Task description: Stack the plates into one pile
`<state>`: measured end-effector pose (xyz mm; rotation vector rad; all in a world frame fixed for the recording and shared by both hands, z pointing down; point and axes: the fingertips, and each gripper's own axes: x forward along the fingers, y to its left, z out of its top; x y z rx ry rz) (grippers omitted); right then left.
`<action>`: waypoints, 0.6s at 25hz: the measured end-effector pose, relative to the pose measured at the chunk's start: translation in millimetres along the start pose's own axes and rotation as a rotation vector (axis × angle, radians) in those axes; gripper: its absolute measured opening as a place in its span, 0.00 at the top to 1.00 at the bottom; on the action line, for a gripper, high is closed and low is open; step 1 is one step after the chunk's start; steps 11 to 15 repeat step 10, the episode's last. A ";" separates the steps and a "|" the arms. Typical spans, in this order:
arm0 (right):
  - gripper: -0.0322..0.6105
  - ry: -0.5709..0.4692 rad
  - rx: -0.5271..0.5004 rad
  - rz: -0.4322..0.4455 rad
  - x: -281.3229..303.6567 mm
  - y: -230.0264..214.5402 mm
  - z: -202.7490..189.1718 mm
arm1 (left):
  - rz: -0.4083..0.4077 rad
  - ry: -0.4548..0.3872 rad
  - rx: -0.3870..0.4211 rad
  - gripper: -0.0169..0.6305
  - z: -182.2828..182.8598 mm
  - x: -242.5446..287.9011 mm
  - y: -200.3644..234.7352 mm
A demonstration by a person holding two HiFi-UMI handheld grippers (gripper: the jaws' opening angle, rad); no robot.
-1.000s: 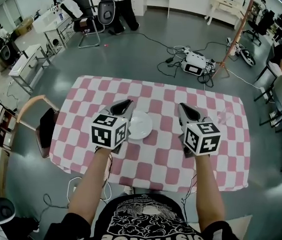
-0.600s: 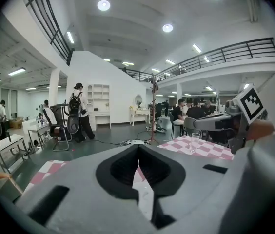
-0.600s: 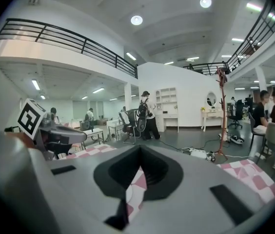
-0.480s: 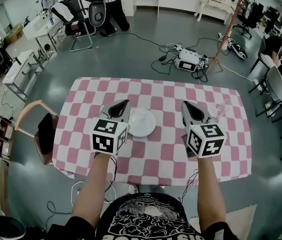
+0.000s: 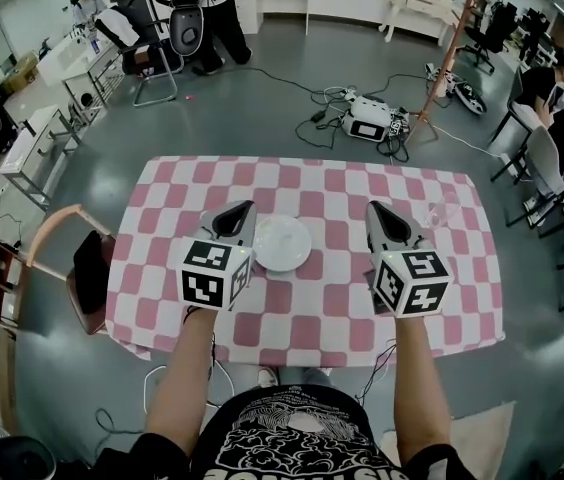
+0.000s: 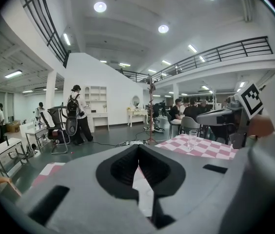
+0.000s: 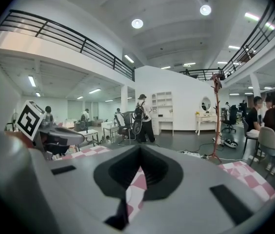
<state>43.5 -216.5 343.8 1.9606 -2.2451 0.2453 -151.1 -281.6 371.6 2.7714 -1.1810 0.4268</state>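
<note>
A round white plate [image 5: 282,243] rests on the pink-and-white checked table [image 5: 312,318], a little left of its middle; I cannot tell whether others lie under it. My left gripper [image 5: 237,211] hovers just left of the plate, jaws shut, nothing held. My right gripper [image 5: 377,211] hovers to the plate's right, well apart from it, also shut and empty. In the left gripper view the shut jaws [image 6: 138,147] point across the table with the right gripper [image 6: 225,118] at the right. The right gripper view shows shut jaws [image 7: 140,150] over the checked cloth.
A clear drinking glass [image 5: 445,211] stands near the table's far right edge, also seen as the glass [image 6: 192,139] in the left gripper view. A wooden chair [image 5: 72,268] sits at the table's left side. Cables and a box [image 5: 367,123] lie on the floor beyond.
Both grippers have drawn slightly back and up from the plate; the left one now sits a bit further left of it. The plate has not moved.
</note>
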 end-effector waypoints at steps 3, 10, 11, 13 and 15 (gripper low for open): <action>0.94 -0.006 -0.003 -0.004 -1.4 0.4 2.2 | -0.001 -0.003 0.001 0.96 0.1 -1.0 0.4; 0.94 -0.009 -0.008 -0.007 -2.7 2.1 4.7 | 0.001 -0.002 -0.001 0.96 0.0 -3.7 2.9; 0.94 -0.009 -0.008 -0.007 -2.7 2.1 4.7 | 0.001 -0.002 -0.001 0.96 0.0 -3.7 2.9; 0.94 -0.009 -0.008 -0.007 -2.7 2.1 4.7 | 0.001 -0.002 -0.001 0.96 0.0 -3.7 2.9; 0.94 -0.009 -0.008 -0.007 -2.7 2.1 4.7 | 0.001 -0.002 -0.001 0.96 0.0 -3.7 2.9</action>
